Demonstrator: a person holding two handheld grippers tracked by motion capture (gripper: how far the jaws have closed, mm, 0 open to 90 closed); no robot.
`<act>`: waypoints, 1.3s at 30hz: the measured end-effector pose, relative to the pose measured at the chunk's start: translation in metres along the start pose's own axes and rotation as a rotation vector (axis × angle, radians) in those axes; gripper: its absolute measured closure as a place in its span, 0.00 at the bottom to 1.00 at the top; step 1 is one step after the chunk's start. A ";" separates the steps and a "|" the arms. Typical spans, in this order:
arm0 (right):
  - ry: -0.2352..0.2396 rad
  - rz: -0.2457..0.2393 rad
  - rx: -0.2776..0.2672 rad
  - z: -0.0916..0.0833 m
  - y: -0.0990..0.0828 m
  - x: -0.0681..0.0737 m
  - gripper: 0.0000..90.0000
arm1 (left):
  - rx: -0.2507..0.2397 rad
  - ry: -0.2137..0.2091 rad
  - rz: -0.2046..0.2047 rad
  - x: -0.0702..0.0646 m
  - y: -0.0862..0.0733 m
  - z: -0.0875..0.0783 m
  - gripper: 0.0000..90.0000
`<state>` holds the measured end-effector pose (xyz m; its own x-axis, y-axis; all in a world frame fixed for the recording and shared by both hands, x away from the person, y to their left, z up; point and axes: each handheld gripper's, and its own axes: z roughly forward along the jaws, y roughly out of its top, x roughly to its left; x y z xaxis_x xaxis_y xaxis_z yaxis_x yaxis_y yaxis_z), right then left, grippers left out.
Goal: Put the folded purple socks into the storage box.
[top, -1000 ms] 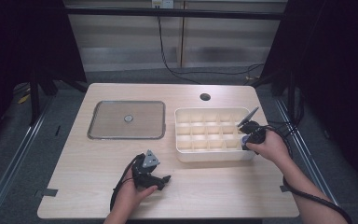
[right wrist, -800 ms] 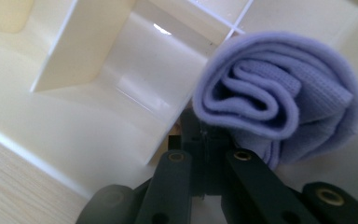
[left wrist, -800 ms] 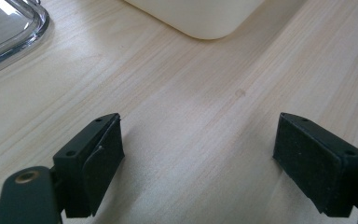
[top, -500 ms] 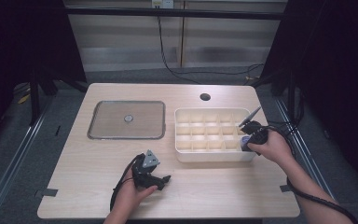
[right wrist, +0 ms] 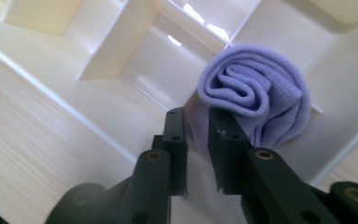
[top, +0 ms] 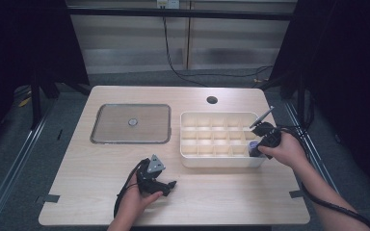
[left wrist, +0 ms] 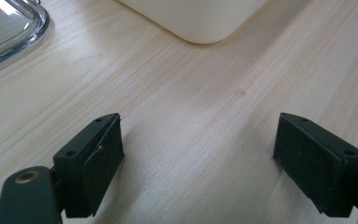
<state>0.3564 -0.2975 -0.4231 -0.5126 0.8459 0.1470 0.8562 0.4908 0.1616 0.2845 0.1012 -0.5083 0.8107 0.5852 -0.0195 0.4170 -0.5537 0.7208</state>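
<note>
Releasing the rolled purple cloth into the divided box's near right corner cell, the right gripper is just parting; withdrawing seems next. Left gripper is resting wide open, empty.

Hand-held gripper, jaws just parting, against a rolled lilac cloth in a cream compartment box.

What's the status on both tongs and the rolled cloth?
Left tongs open, idle on table. Right tongs just opening, releasing purple rolled cloth in divider box. Nothing obstructing.
</note>
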 end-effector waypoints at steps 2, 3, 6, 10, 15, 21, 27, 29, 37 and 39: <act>-0.003 -0.005 -0.011 -0.006 0.002 0.001 0.80 | 0.000 0.001 0.001 0.000 0.000 0.000 0.17; -0.002 -0.010 -0.015 -0.008 0.003 0.001 0.78 | 0.000 0.000 0.000 0.000 0.000 0.000 0.17; 0.001 -0.015 -0.025 -0.017 0.005 0.003 0.69 | 0.000 0.001 0.000 0.000 0.000 0.000 0.17; 0.006 -0.028 -0.062 -0.025 0.006 0.004 0.60 | 0.000 0.000 0.001 0.000 0.000 0.000 0.17; -0.001 -0.044 -0.074 -0.029 0.003 0.008 0.52 | 0.000 0.001 0.001 0.000 0.000 0.000 0.17; 0.010 -0.065 -0.106 -0.035 0.001 0.012 0.46 | 0.000 0.001 0.000 0.000 0.000 0.000 0.17; 0.007 -0.102 -0.114 -0.039 -0.001 0.020 0.41 | 0.000 0.002 0.002 0.000 0.000 0.000 0.17; 0.008 -0.115 -0.114 -0.039 -0.002 0.023 0.40 | 0.000 0.002 0.001 0.000 0.000 0.000 0.17; 0.018 -0.149 -0.116 -0.038 -0.005 0.030 0.37 | 0.000 0.000 0.001 0.000 0.000 0.000 0.17; 0.020 -0.158 -0.120 -0.039 -0.005 0.032 0.37 | 0.000 0.000 0.001 0.000 0.000 0.000 0.17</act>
<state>0.3333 -0.2814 -0.3817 -0.6421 0.7556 0.1295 0.7517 0.5875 0.2996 0.2845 0.1012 -0.5083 0.8108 0.5851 -0.0188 0.4166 -0.5541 0.7207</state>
